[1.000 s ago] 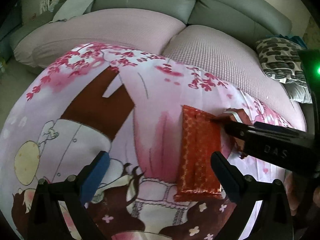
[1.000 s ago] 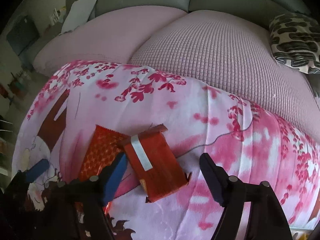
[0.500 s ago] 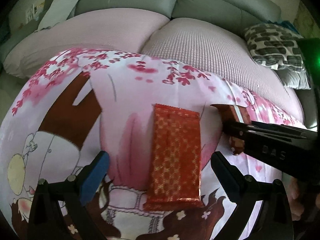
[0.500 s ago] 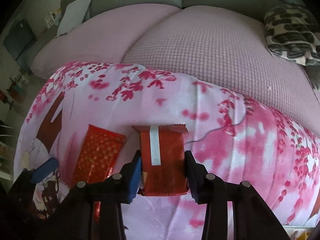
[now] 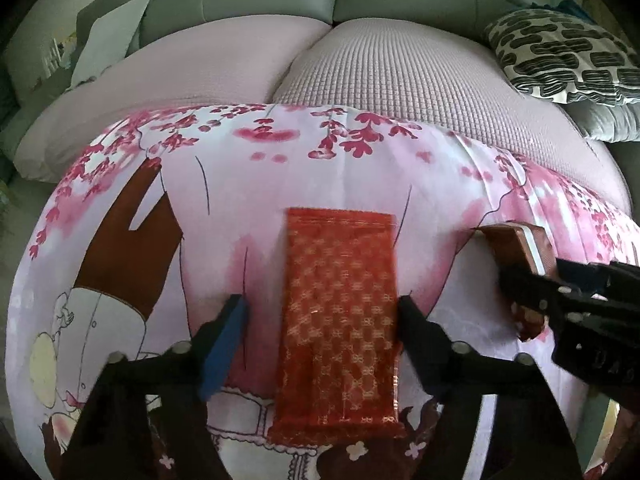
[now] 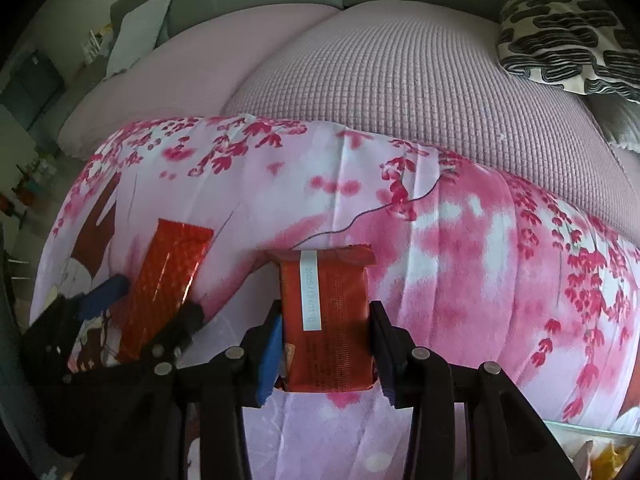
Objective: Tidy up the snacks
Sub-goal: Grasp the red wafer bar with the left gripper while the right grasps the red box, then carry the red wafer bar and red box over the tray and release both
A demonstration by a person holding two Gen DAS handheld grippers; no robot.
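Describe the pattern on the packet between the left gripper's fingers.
Red packet with a small gold repeating motif; clearest in left wrist view.

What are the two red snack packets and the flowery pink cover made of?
Patterned packet: probably shiny plastic foil; it glints and has crimped ends. Plain red packet: likely similar film, with printed text and a white date strip. Flowery cover: looks like smooth printed cloth, with soft folds.

Glossy foil snack packet (image 5: pixel 340 320) on smooth printed cloth (image 5: pixel 280 168).

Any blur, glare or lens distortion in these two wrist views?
Both views: strong fisheye bending, dark corners. Left wrist: patterned red packet slightly smeared along its right edge. Right wrist: glare streaks on that packet; the date strip on the red snack pack stays readable.
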